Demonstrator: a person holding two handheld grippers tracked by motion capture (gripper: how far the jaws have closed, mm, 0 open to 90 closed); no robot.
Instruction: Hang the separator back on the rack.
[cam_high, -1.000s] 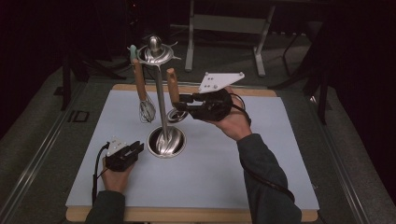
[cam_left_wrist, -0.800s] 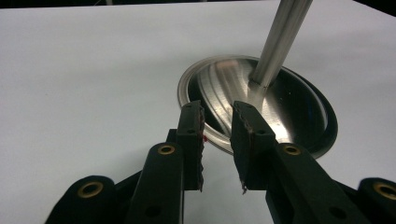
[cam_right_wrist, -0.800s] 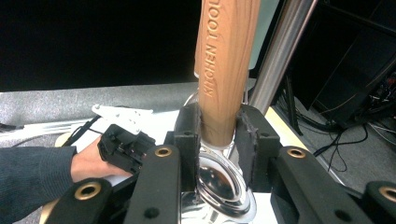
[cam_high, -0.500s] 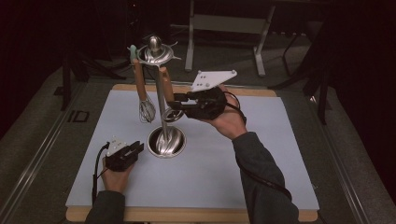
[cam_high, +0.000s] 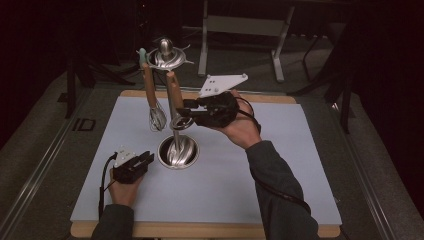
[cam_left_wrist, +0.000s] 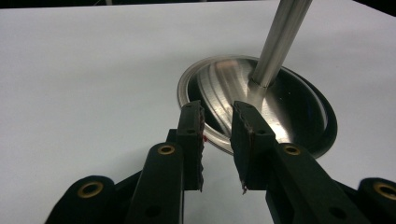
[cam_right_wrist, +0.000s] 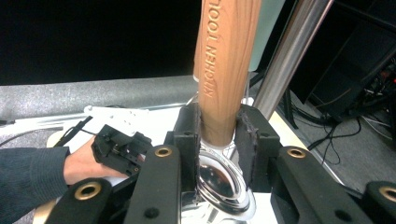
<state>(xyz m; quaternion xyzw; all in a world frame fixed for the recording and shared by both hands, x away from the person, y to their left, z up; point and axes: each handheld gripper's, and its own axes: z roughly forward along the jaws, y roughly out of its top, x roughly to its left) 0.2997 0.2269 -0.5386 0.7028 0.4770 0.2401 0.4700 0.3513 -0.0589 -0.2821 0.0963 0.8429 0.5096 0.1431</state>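
— Where's the right claw (cam_high: 186, 111)?

— Raised, clamped on the wooden handle of a steel ladle (cam_right_wrist: 227, 70) hanging from the shiny metal utensil stand (cam_high: 178, 150).

— And the left claw (cam_left_wrist: 218, 140)?

— Low on the pale worktop (cam_high: 280, 165), jaws narrowly apart, holding nothing, just beside the stand's round base.

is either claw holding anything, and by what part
The right claw is shut on the wooden handle of a hanging spoon, at the handle's lower end just above the metal bowl. The left claw is open and holds nothing.
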